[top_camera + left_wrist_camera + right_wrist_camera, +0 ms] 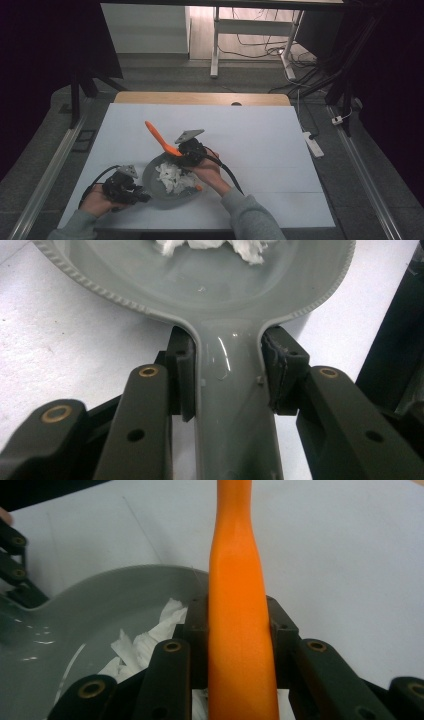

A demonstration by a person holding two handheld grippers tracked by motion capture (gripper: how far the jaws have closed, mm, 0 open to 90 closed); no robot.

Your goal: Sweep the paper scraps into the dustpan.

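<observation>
Below, the right hand-held gripper [183, 154] pinches an orange spatula [159, 136] slanting up-left over the pan [150, 181], whose handle the left hand-held gripper [139, 196] clamps.

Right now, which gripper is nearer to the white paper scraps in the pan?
Right. The right gripper holds the orange spatula just above the scraps; the left gripper clamps the pan's handle, farther away.

The left gripper [227, 375] holds the flat handle [232, 405] of a glossy grey plastic pan-shaped dish [210, 285] between its two black jaws, with one pad pressed against each edge of the handle. Crumpled white paper scraps [210, 247] lie in the dish bowl at the top edge. The dish rests on a white table surface [65, 355].
</observation>
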